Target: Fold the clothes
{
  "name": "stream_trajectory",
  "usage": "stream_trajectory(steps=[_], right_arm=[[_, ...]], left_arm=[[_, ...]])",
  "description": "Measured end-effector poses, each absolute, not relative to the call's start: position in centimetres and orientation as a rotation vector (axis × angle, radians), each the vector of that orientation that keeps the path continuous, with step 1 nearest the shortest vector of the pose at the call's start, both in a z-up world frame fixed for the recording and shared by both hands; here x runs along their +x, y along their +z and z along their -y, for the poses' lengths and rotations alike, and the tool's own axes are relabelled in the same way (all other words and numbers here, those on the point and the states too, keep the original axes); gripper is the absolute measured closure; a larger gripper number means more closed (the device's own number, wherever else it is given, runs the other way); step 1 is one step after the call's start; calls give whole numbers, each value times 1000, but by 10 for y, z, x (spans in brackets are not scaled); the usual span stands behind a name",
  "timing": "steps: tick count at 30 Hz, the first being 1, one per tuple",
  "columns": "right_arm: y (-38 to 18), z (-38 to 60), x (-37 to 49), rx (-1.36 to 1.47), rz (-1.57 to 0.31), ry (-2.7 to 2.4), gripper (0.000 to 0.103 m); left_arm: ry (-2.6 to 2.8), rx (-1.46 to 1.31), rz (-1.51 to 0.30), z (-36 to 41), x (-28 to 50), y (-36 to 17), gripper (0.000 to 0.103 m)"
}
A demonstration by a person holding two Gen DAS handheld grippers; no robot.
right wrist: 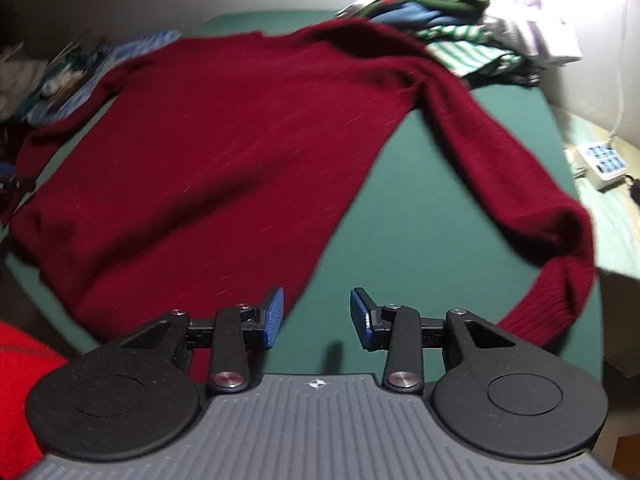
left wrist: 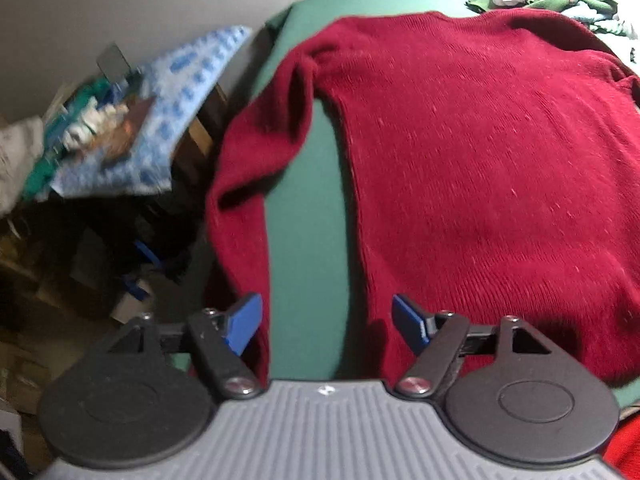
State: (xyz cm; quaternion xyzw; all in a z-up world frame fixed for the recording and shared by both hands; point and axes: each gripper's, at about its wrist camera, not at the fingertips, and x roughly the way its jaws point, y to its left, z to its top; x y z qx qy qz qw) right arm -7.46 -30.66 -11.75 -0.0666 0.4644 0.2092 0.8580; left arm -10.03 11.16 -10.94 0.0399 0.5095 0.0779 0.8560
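Observation:
A dark red knit sweater (left wrist: 480,168) lies flat on a green table (left wrist: 304,216), hem toward me. Its left sleeve (left wrist: 244,184) runs down along the table's left edge. In the right wrist view the sweater (right wrist: 208,152) spreads left of centre and its right sleeve (right wrist: 516,184) bends down to a ribbed cuff (right wrist: 544,308) near the table's right edge. My left gripper (left wrist: 327,328) is open and empty above the gap between left sleeve and body. My right gripper (right wrist: 317,318) is open and empty above the green table (right wrist: 416,216) by the hem's right corner.
A pile of mixed clothes (right wrist: 460,28) sits at the far right of the table. A blue patterned cloth (left wrist: 168,116) and clutter lie on furniture left of the table. A white power strip (right wrist: 600,164) lies off the right side. Bright red fabric (right wrist: 20,392) shows at the near edge.

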Motion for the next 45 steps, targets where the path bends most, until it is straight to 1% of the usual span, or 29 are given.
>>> stream_trajectory(steps=[2, 10, 14, 17, 19, 21, 22, 24, 25, 26, 27, 28, 29, 32, 40, 45], right_arm=[[-116, 298, -79, -134, -991, 437, 63], [-123, 272, -89, -49, -1073, 275, 64], [-125, 262, -104, -43, -1069, 229, 64], [-128, 260, -114, -16, -1062, 196, 63], [-130, 257, -120, 1, -1062, 184, 63], [-130, 256, -123, 15, -1059, 174, 64], [-131, 256, -123, 16, -1057, 169, 66], [-132, 257, -125, 25, -1051, 163, 68], [-132, 258, -125, 32, -1047, 161, 70], [-132, 259, -125, 36, -1043, 161, 74], [-132, 259, -124, 37, -1040, 166, 77], [-132, 260, -124, 40, -1038, 176, 85], [-131, 261, -123, 44, -1037, 186, 90], [-128, 262, -122, 48, -1034, 190, 95], [-117, 270, -122, 73, -1014, 205, 96], [-103, 279, -121, 127, -1005, 224, 96]], left_arm=[[129, 37, -1092, -115, -102, -114, 24], [-17, -40, -1158, -121, -107, -127, 24], [-68, -146, -1190, -132, -107, -130, 23], [-131, -170, -1196, -131, -109, -129, 24], [-164, -180, -1196, -128, -110, -128, 28], [-191, -190, -1193, -125, -112, -127, 46], [-204, -197, -1192, -124, -113, -127, 50], [-219, -225, -1192, -125, -114, -128, 70], [-222, -228, -1190, -126, -114, -128, 75], [-219, -230, -1184, -128, -115, -128, 80], [-215, -239, -1177, -129, -116, -128, 88], [-210, -248, -1170, -129, -117, -127, 93], [-207, -249, -1164, -130, -117, -126, 97], [-201, -245, -1146, -129, -119, -121, 99], [-205, -225, -1093, -124, -122, -99, 101], [-225, -247, -1030, -125, -125, -72, 101]])
